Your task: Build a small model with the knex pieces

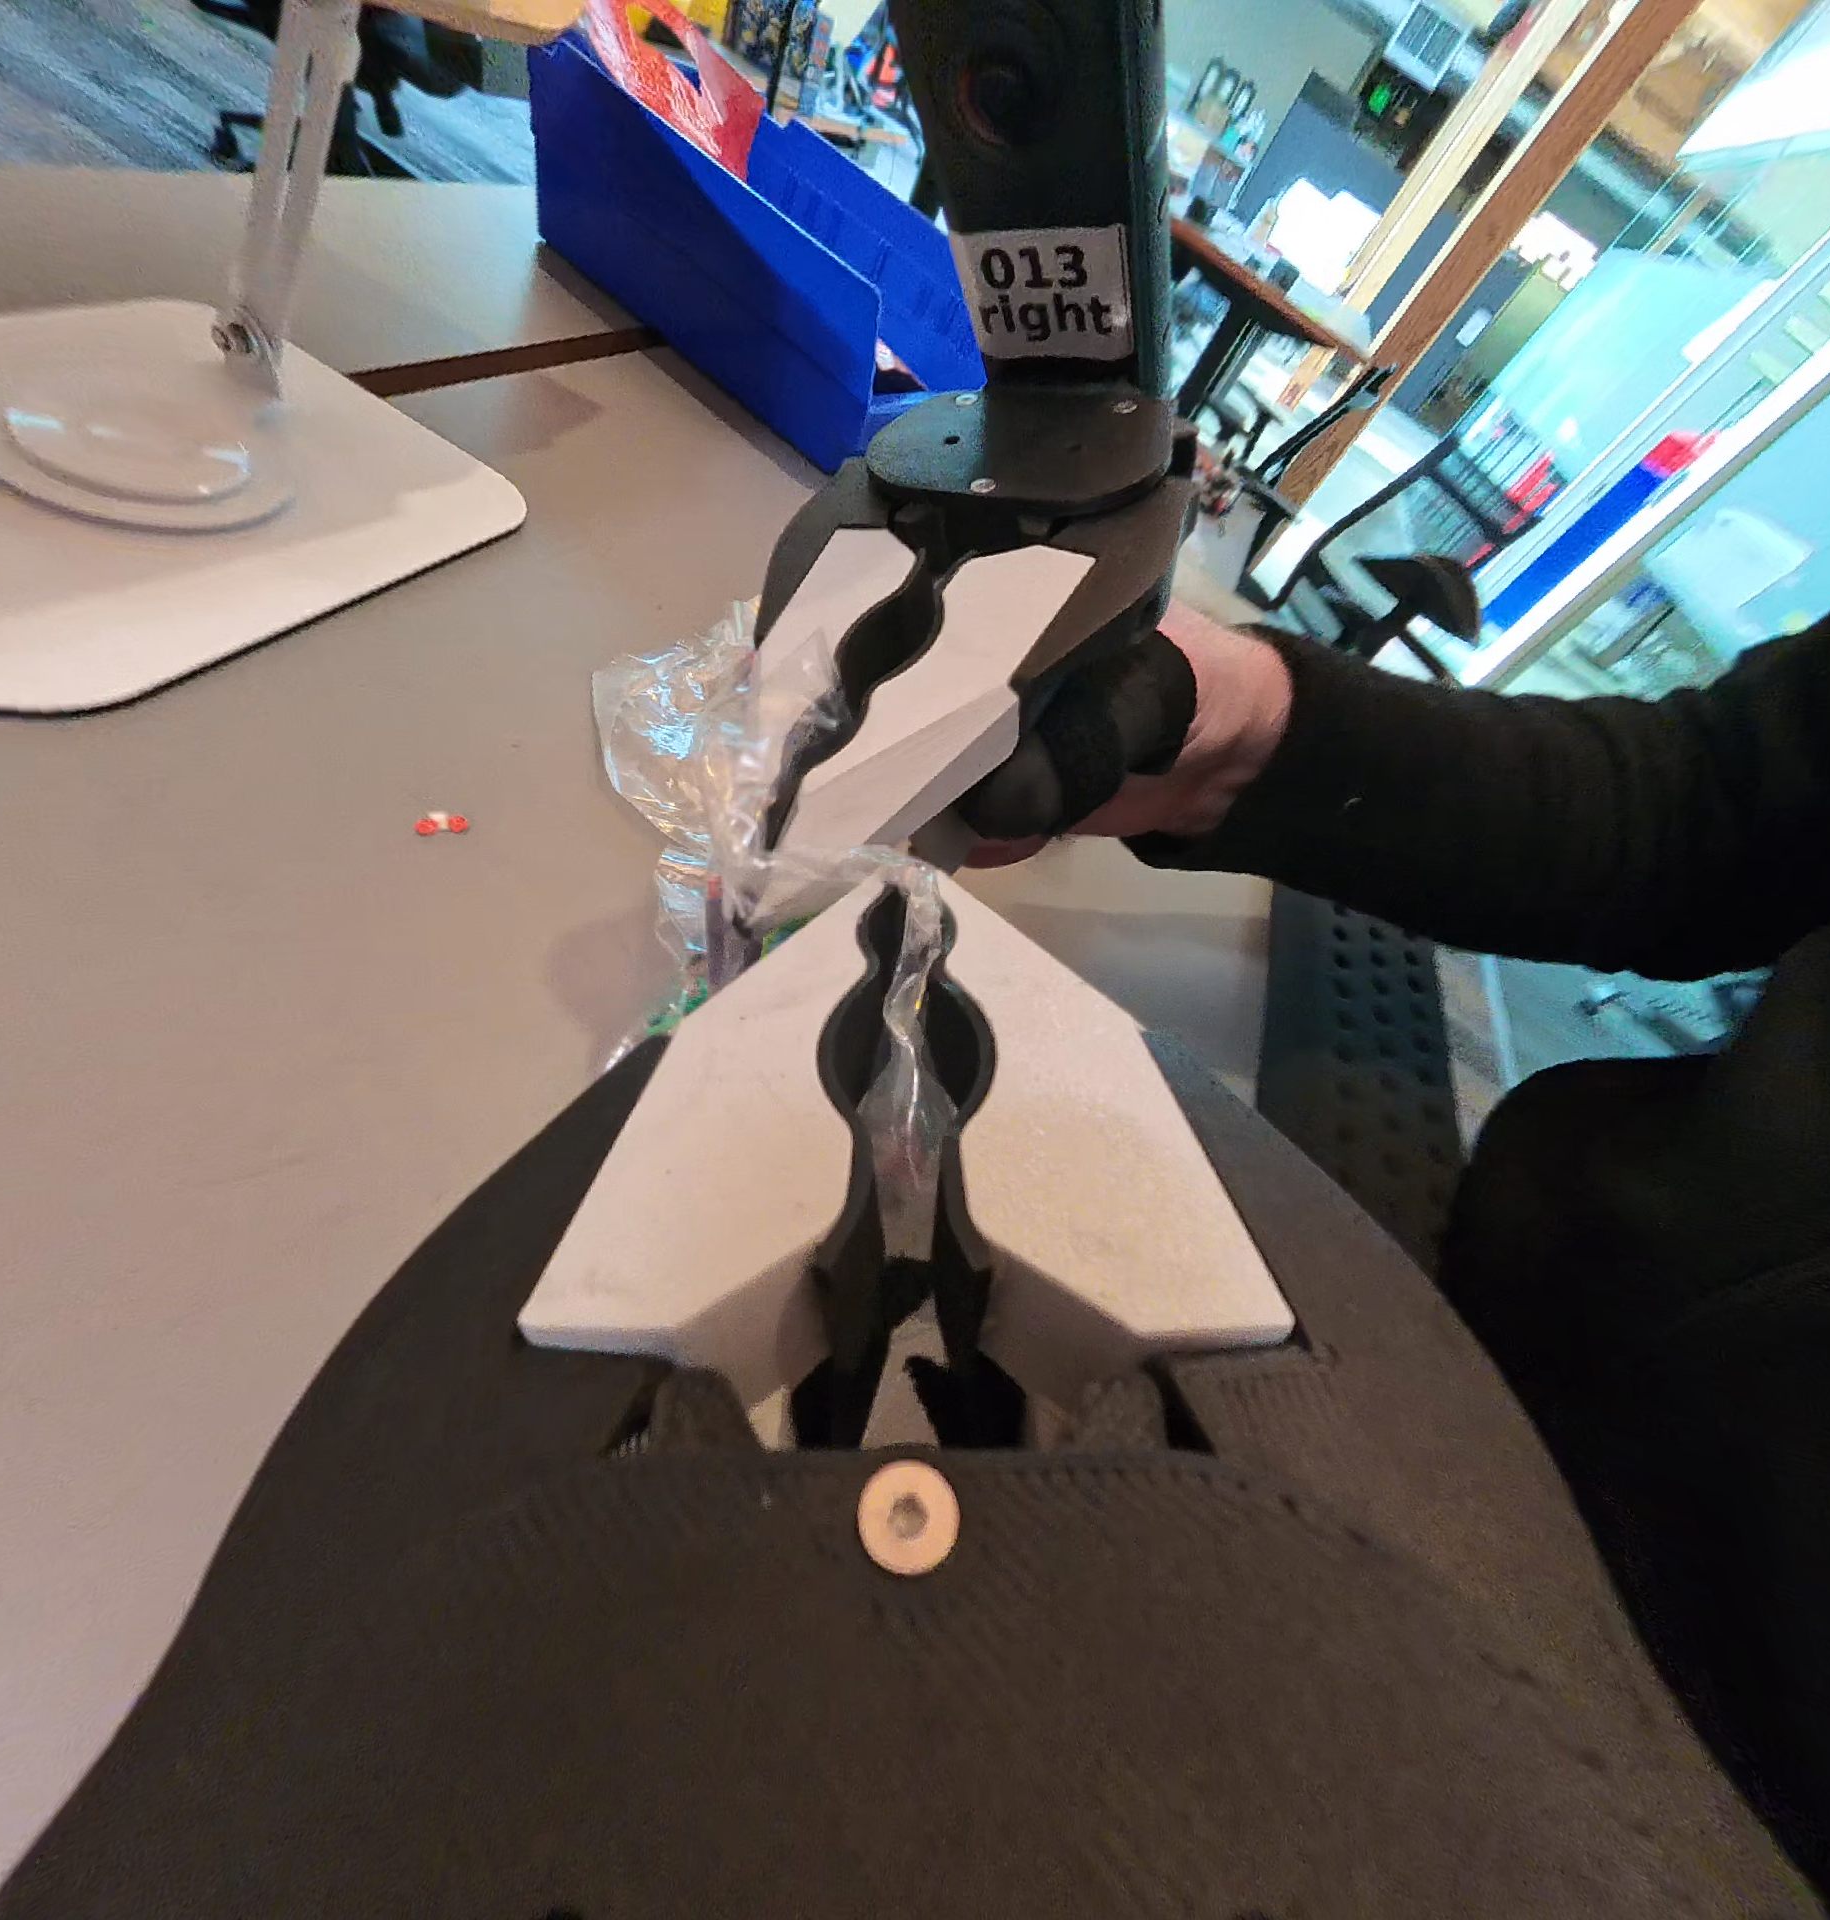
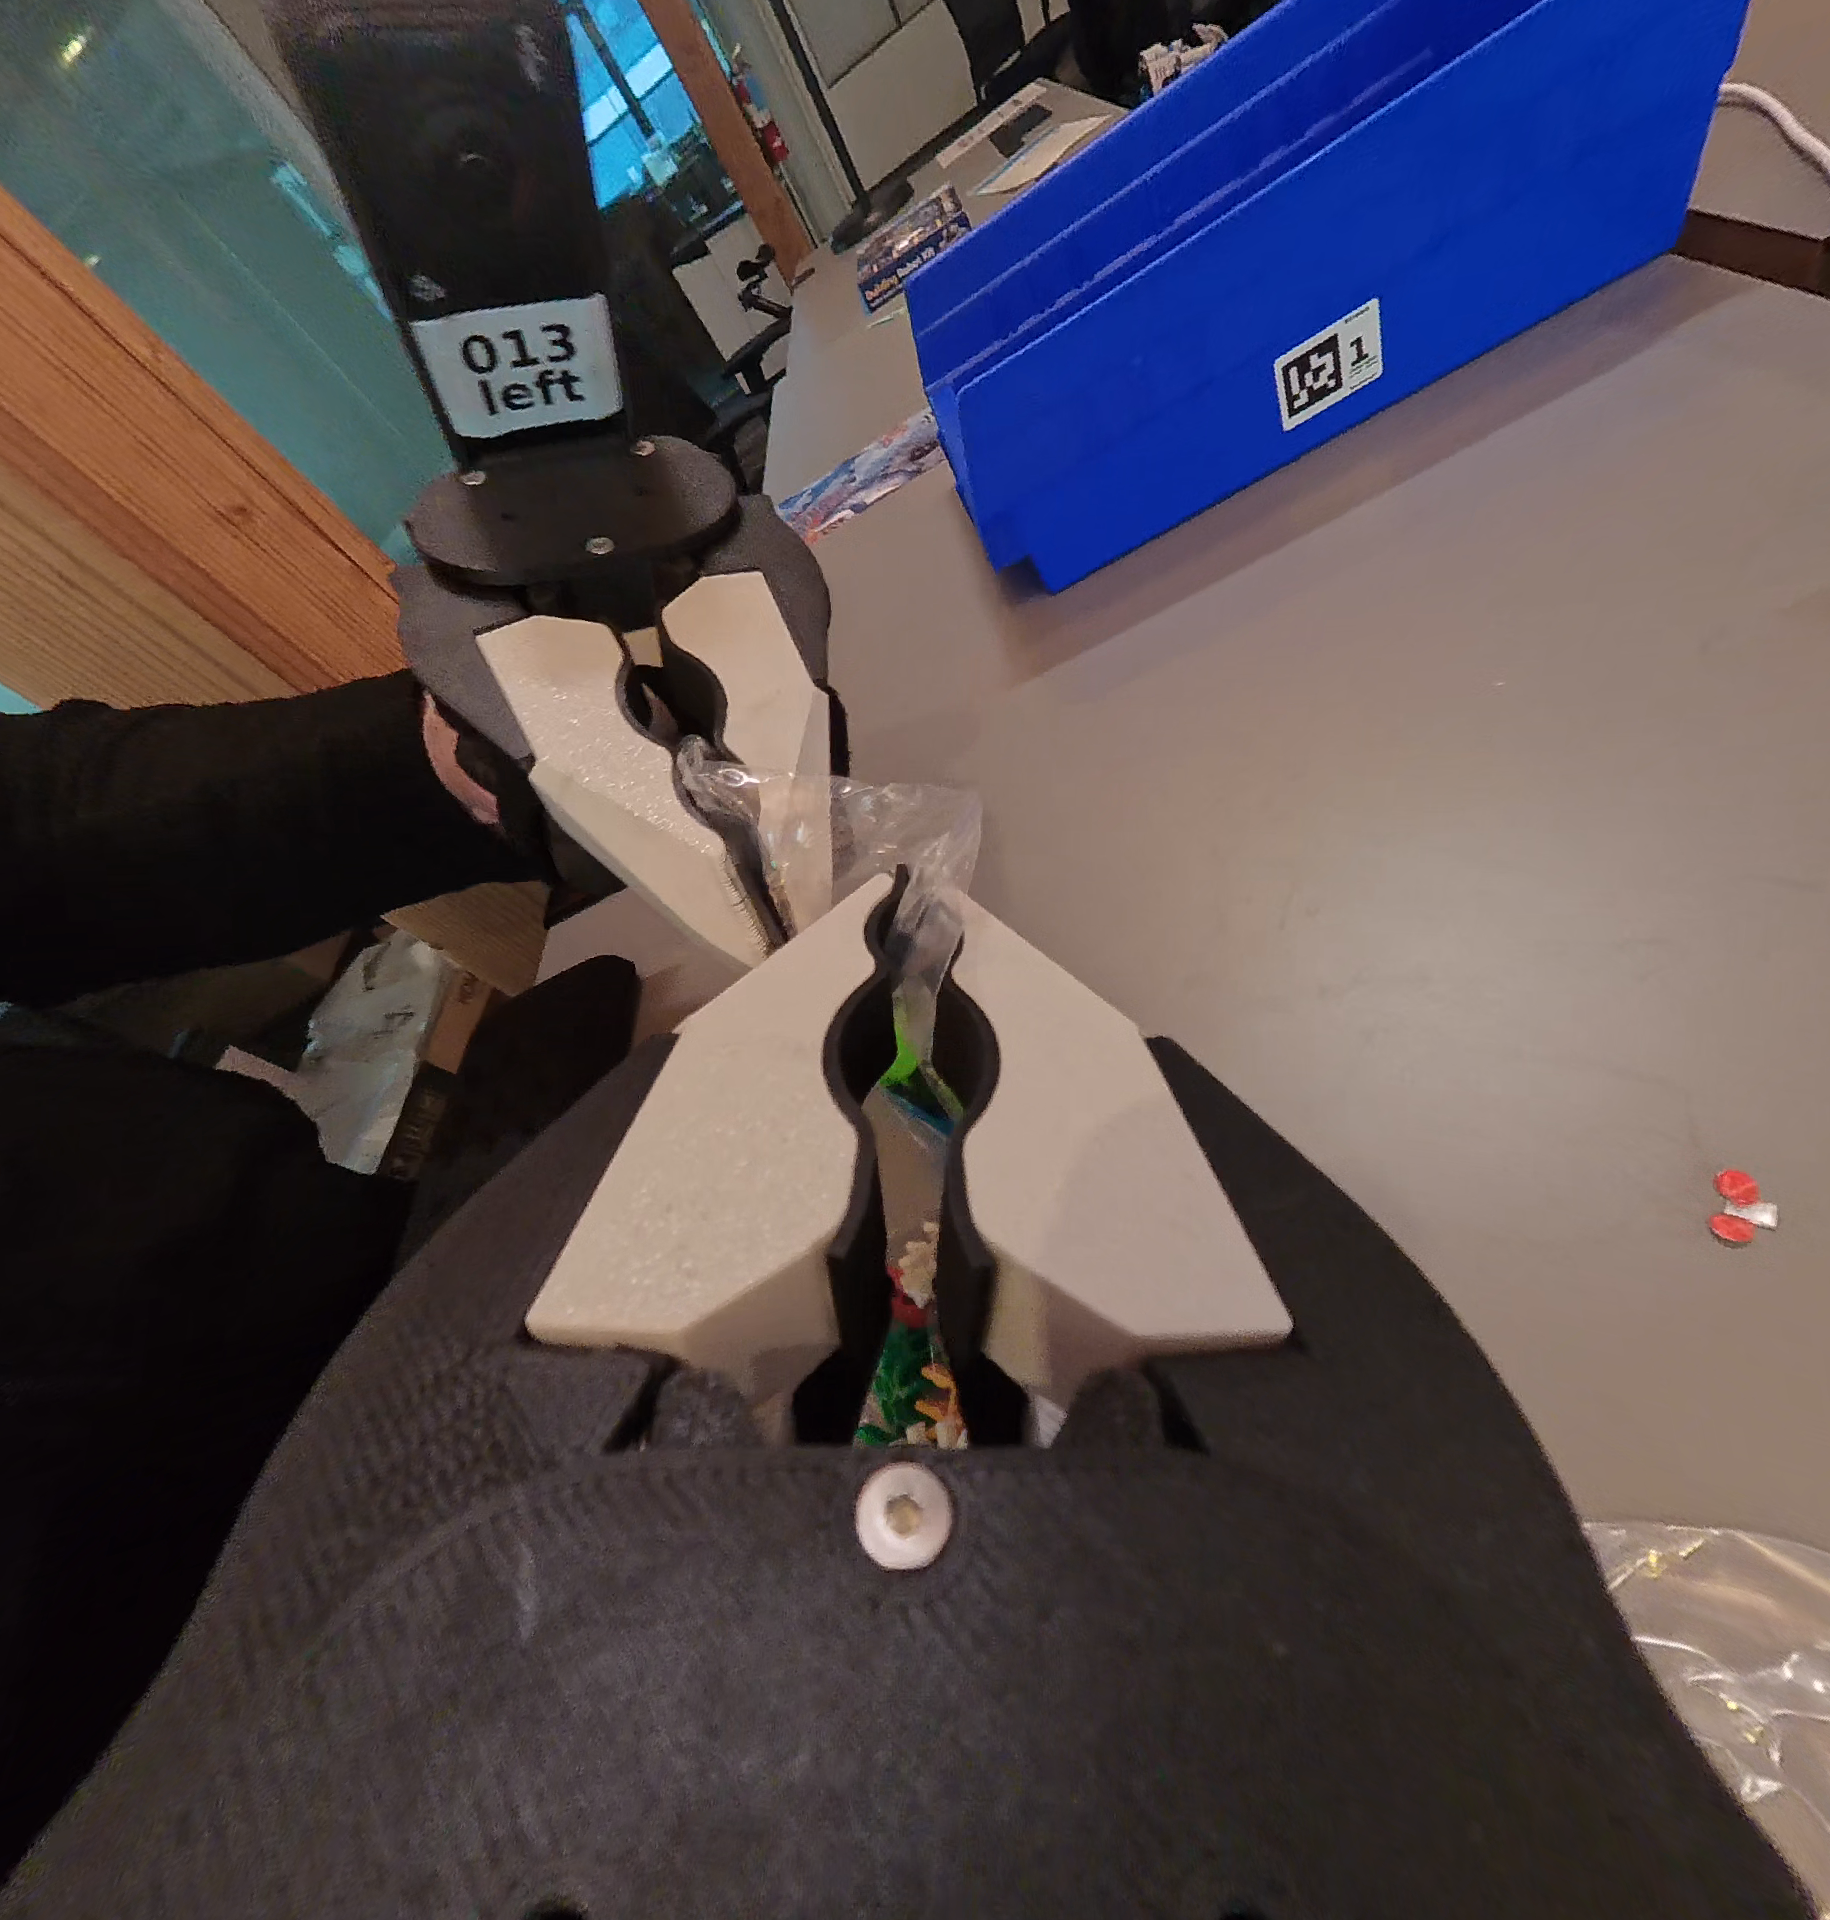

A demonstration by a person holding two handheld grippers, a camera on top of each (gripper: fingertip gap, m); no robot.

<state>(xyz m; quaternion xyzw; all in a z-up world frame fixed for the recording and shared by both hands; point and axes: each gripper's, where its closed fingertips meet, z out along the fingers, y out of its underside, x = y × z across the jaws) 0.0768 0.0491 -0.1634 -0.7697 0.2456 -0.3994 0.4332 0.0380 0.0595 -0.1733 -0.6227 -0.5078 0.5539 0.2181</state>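
A clear plastic bag (image 1: 682,748) with small coloured pieces inside hangs between the two grippers above the grey table (image 1: 215,1039). My left gripper (image 1: 906,904) is shut on one edge of the bag. My right gripper (image 2: 903,894) is shut on the other edge; the bag (image 2: 880,821) bunches up just beyond its tips, and coloured pieces show through the gap between its fingers. The two grippers meet almost tip to tip. The right gripper (image 1: 776,831) shows in the left wrist view, and the left gripper (image 2: 776,935) shows in the right wrist view, each held by a hand in a black sleeve.
A blue plastic bin (image 2: 1306,260) stands on the table behind the grippers. A small red and white piece (image 2: 1740,1218) lies loose on the table. A white lamp base (image 1: 163,520) sits at the left. Another crumpled clear bag (image 2: 1742,1683) lies at the lower right. My left and right fingertips are right by each other.
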